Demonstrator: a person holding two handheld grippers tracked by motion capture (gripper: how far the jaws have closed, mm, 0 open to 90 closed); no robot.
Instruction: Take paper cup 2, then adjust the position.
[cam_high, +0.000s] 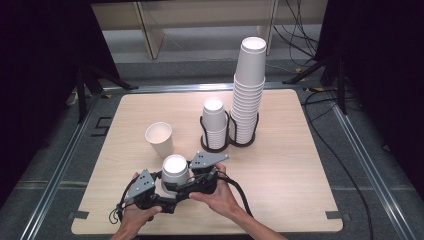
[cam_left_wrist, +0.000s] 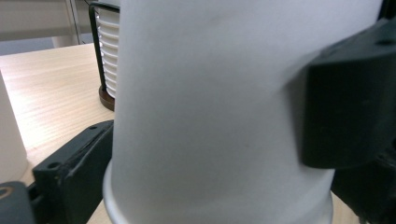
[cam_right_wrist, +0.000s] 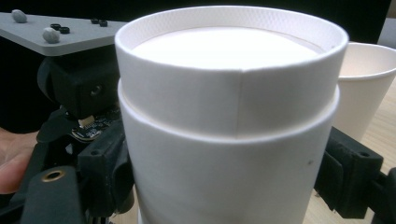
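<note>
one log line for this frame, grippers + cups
left gripper: open, jaws beside upside-down nested cups | right gripper: jaws on those cups, grip unclear | upright cup apart | two racked stacks behind

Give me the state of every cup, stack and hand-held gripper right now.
Nested cups: upside down, two, one inside the other, on the table.
Single cup: upright, empty, standing free.
Short stack: upside down, in its holder.
Tall stack: upside down, in its holder.
Right hand-held gripper: closed on the nested cups.
Left hand-held gripper: at the nested cups, grip unclear.
</note>
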